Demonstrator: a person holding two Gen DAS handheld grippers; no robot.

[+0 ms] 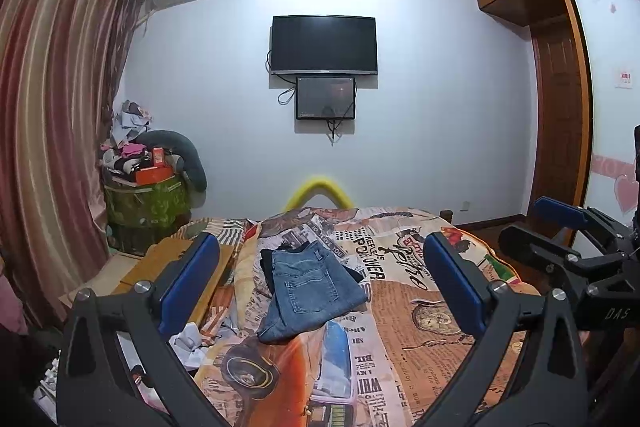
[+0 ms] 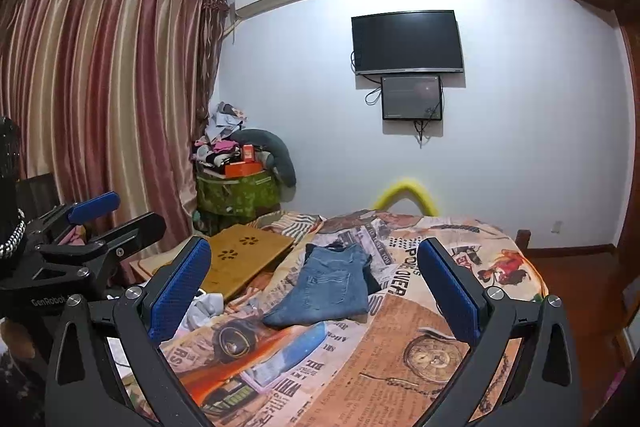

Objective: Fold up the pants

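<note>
A pair of blue jeans (image 1: 308, 287) lies folded in a compact bundle on the patterned bedspread (image 1: 420, 307), with dark garments partly under it. It also shows in the right wrist view (image 2: 328, 287). My left gripper (image 1: 320, 275) is open and empty, held back from and above the jeans. My right gripper (image 2: 316, 279) is open and empty too, likewise short of the jeans. Each gripper shows at the edge of the other's view, the right one (image 1: 560, 227) and the left one (image 2: 100, 219).
A wooden lap desk (image 2: 244, 259) lies on the bed's left side beside white crumpled cloth (image 2: 204, 311). A cluttered green bin (image 2: 236, 195) stands by the curtains (image 2: 100, 87). A TV (image 1: 324, 45) hangs on the far wall. A wardrobe (image 1: 560, 107) stands at the right.
</note>
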